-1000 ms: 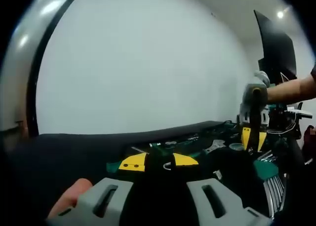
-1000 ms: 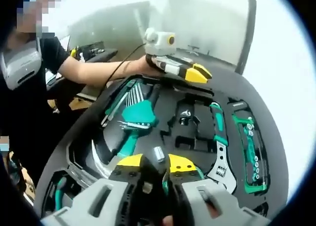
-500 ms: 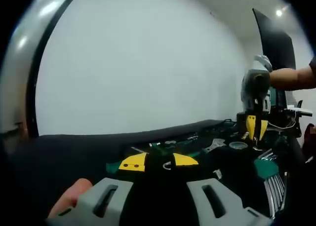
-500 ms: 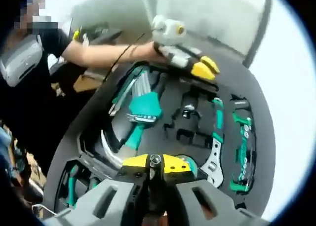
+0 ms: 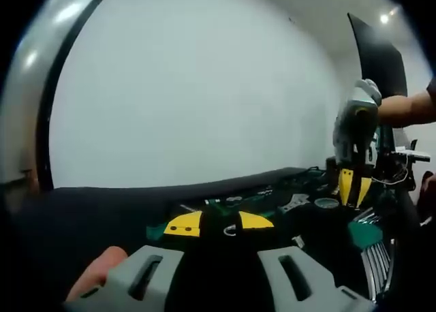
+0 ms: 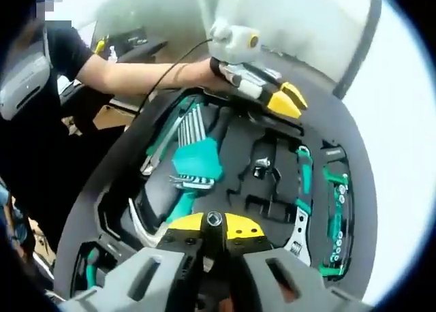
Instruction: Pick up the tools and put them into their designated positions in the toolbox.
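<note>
Black foam lines the toolbox [image 6: 225, 163], and we see most of its cut-outs already filled. On the left lies a fan of hex keys in a teal holder [image 6: 195, 157], with a hammer [image 6: 146, 220] nearer to us, its shiny claw curving out of its recess. Toward the right an adjustable wrench [image 6: 300, 206] with a teal grip sits in its slot, and just right of it a teal rack of bits [image 6: 335, 216] fills a narrow compartment. Near the middle a small metal piece [image 6: 261, 166] rests in a recess; we cannot tell what it is.

Our right gripper [image 6: 214, 223] hangs above the near part of the toolbox, its yellow-tipped jaws pinching a small round metal socket [image 6: 214, 219] between them. In the left gripper view it stands upright [image 5: 352, 187] over the right of the tray.

Our left gripper [image 6: 283, 99] lies at the far edge of the toolbox, held by a hand [image 6: 204, 70]. In its own view [image 5: 218, 223] the yellow tips sit slightly apart with a small gap between them and nothing held. The toolbox [image 5: 286, 203] stretches off to the right there, with the dark desk [image 5: 102, 196] around it.
</note>
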Available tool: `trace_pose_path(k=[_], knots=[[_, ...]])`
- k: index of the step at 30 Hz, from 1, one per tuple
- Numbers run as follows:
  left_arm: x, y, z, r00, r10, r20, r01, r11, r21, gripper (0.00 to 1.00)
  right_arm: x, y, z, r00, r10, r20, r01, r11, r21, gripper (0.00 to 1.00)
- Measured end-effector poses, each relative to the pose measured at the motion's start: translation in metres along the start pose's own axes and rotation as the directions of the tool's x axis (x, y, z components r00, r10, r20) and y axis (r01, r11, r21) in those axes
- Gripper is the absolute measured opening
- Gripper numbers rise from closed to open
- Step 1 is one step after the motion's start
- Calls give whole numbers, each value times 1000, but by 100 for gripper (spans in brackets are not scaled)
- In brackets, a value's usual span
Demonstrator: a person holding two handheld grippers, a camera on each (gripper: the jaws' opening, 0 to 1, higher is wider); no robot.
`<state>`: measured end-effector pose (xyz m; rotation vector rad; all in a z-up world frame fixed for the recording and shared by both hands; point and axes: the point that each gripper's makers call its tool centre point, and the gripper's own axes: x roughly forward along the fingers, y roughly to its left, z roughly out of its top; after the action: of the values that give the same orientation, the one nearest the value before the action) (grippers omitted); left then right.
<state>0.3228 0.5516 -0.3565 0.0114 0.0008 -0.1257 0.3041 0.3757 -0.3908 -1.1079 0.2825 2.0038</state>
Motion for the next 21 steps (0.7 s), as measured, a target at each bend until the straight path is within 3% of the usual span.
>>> trace_pose_path(k=[3, 5, 8, 11, 14, 18, 21], knots=[[0, -1, 0, 1000, 0, -2, 0, 1000, 5, 15, -13, -1, 7, 1000, 5, -5, -5, 1000, 10, 18], [-1, -1, 0, 1000, 0, 1, 0, 1000, 4, 15, -23, 0, 23, 1000, 17, 6, -17, 1000, 13, 7], [0, 1, 0, 1000, 4, -1, -4, 1000, -1, 15, -17, 11, 17, 988, 61, -139, -76, 992, -102, 6], [0, 1, -1, 1000, 4, -4, -4, 1000, -1, 15, -7, 14, 3, 968, 49, -244, -95, 979, -179, 7], [0, 0, -1, 1000, 4, -3, -4, 1000, 2, 15, -2, 13, 7, 969, 51, -240, -89, 984, -152, 6], [1, 2, 0, 1000, 4, -2, -4, 1000, -1, 15, 0, 5, -1, 955, 15, -296, -80, 975, -207, 2], [1, 2, 0, 1000, 2, -4, -2, 1000, 1, 15, 2, 5, 0, 956, 17, -292, -80, 975, -206, 0]])
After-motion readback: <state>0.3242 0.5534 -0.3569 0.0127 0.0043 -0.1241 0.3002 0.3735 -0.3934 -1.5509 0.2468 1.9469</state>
